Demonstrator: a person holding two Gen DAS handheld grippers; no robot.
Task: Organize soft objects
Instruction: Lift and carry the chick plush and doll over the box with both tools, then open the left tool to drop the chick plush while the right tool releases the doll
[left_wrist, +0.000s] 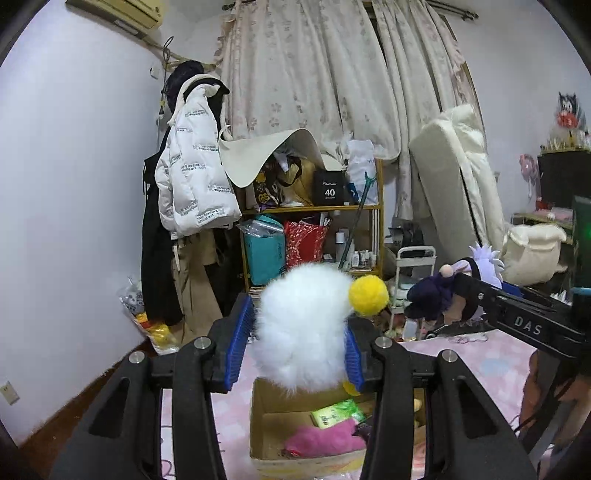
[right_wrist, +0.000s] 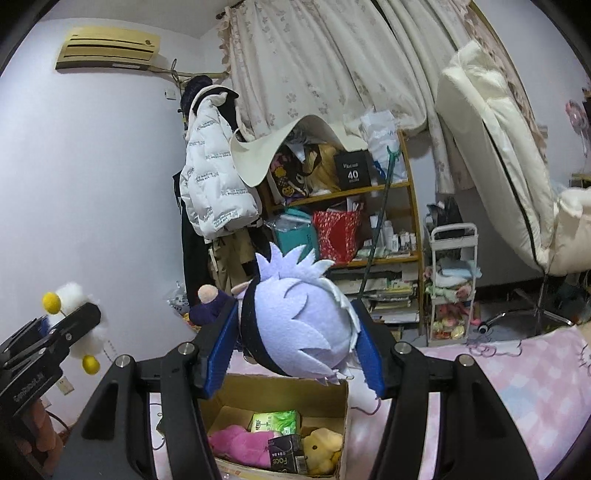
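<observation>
Fluffy white plush (left_wrist: 303, 328) fills the left gripper (left_wrist: 299, 343), lilac-haired doll (right_wrist: 295, 328) the right gripper (right_wrist: 295, 347) — centre each over the cardboard box (right_wrist: 332, 398) before letting go.

Plain pale wall (right_wrist: 92, 177) on the left, with an old yellowed air conditioner (right_wrist: 109, 48) mounted up high. Floral curtains (left_wrist: 306, 74) are drawn fully across the far side, so no window can be seen. A white puffer jacket (left_wrist: 194, 173) and dark clothes are hung on a rack in the corner. Next to that, a wooden shelf unit (right_wrist: 373, 188) is crammed with bags, boxes and bottles. A cream mattress (right_wrist: 491, 147) is leaned against the wall on the right, beside a small white cart (right_wrist: 452, 280). A pink checked bedsheet (right_wrist: 524, 391) is spread in front. Dark wood floor (left_wrist: 74, 410) is visible at the lower left.
</observation>
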